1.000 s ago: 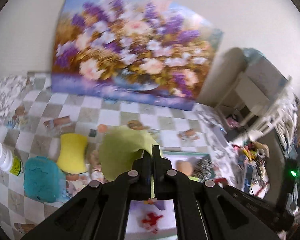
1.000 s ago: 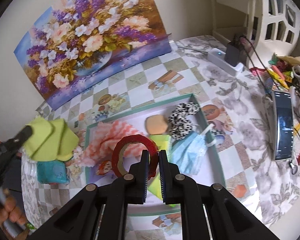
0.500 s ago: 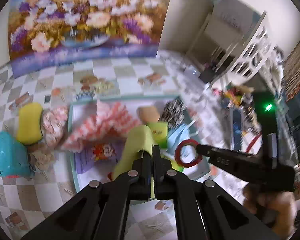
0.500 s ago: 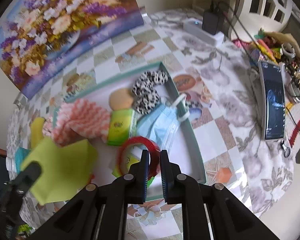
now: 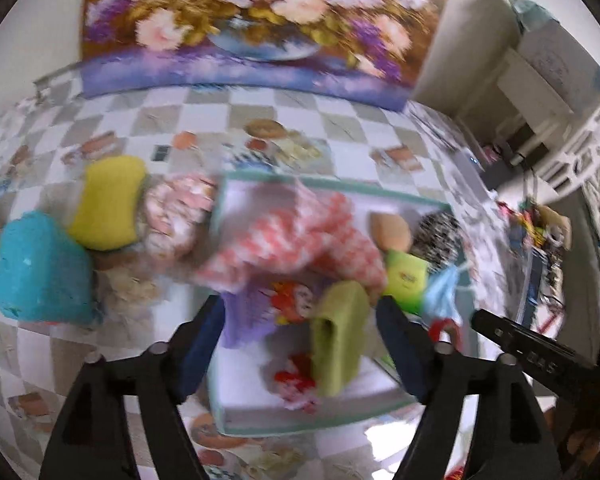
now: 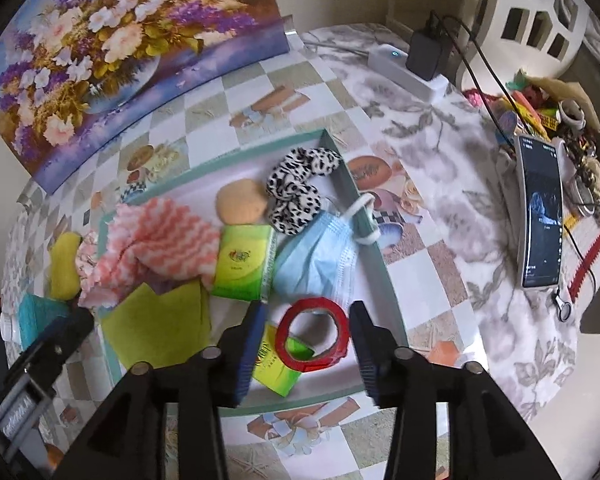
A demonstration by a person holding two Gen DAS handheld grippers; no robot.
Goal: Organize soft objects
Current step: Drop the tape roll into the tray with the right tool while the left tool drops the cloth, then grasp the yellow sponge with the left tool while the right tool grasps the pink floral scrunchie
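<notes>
Green cloth (image 5: 338, 336) lies between the left tool's (image 5: 300, 312) opening jaws, untouched; red tape ring (image 6: 314, 334) sits free inside the right tool's (image 6: 308, 316) opening jaws, near the tray's (image 6: 374, 256) right wall.

Bright daylight; left view motion-blurred, fisheye-warped

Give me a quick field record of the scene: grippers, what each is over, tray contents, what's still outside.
left gripper: jaws opening, green cloth between them, pads clear of it
right gripper: jaws opening, red tape roll between them, not pinched
tray: pink zigzag cloth, tan sponge, spotted scrunchie, blue face mask, green tissue pack
outside tray: yellow sponge, teal sponge
</notes>
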